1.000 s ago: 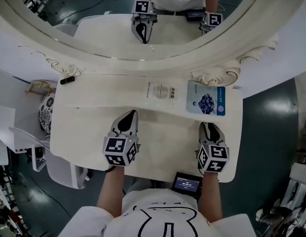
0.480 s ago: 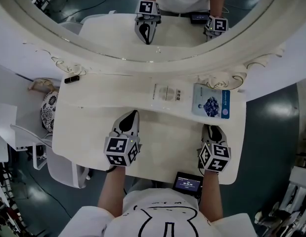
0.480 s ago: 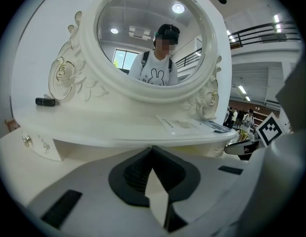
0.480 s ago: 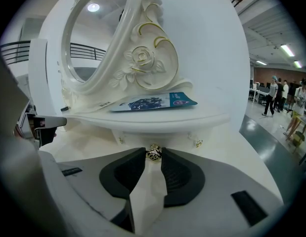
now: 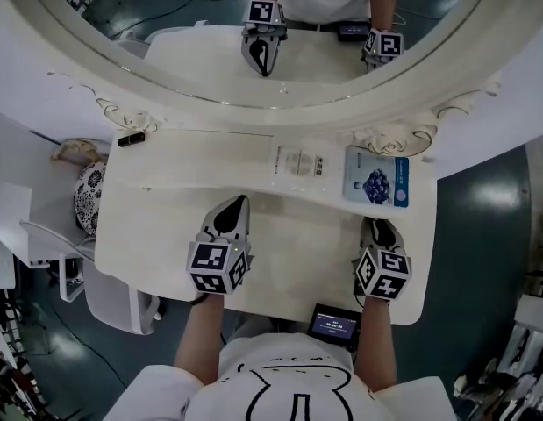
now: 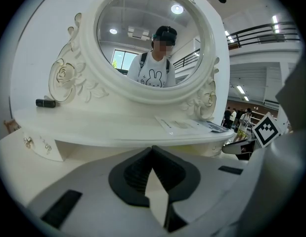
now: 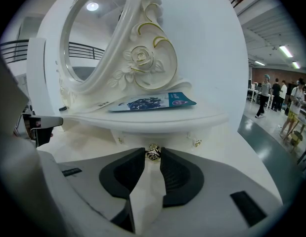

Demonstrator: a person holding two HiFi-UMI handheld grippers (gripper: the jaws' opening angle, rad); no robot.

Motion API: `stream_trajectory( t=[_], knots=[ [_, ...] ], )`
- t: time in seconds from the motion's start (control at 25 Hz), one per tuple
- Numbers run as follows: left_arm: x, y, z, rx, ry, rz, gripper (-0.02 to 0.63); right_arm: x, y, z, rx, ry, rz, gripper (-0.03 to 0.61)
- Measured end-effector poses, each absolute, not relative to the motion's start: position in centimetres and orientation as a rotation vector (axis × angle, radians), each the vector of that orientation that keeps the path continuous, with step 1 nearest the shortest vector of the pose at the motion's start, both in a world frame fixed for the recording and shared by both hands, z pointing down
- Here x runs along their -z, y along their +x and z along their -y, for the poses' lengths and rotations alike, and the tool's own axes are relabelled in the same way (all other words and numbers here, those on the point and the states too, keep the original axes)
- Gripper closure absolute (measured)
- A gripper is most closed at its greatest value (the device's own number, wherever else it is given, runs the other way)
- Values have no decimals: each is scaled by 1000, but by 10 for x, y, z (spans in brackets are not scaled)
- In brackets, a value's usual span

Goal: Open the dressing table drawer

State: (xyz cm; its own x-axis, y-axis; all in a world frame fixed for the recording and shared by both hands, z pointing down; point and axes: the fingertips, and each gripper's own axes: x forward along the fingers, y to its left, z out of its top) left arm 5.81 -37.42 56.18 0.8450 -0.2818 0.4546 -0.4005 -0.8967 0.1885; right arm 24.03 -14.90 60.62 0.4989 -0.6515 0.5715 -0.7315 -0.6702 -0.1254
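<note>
The white dressing table point(image 5: 166, 226) has a raised shelf under an oval mirror point(image 5: 253, 60). A small drawer front point(image 7: 157, 135) sits beneath that shelf and carries a gold knob point(image 7: 153, 154). My right gripper point(image 7: 153, 151) points at that drawer. Its jaws are opening, with the knob between their tips and the pads just off it. In the head view the right gripper point(image 5: 377, 228) lies at the table's right, below a blue packet point(image 5: 378, 182). My left gripper point(image 5: 232, 210) rests mid-table, shut on nothing, its tips point(image 6: 153, 149) meeting.
A white leaflet point(image 5: 299, 160) lies on the shelf beside the blue packet. A small black object point(image 5: 131, 139) sits at the shelf's left end. Two more small knobs point(image 7: 196, 142) flank the drawer. A white chair point(image 5: 113, 301) stands left of the table. People walk in the hall point(image 7: 279, 100) at right.
The head view has shifted a little, so the table sits slightly further right and up in the picture. Both grippers keep their places on the tabletop.
</note>
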Motion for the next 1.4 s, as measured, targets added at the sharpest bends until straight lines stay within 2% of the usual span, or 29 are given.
stream_trajectory(
  t=[1.4],
  knots=[
    [-547,50,329,-603,2810,373,606,-609,187,109,-891,2614,1190,468]
  ],
)
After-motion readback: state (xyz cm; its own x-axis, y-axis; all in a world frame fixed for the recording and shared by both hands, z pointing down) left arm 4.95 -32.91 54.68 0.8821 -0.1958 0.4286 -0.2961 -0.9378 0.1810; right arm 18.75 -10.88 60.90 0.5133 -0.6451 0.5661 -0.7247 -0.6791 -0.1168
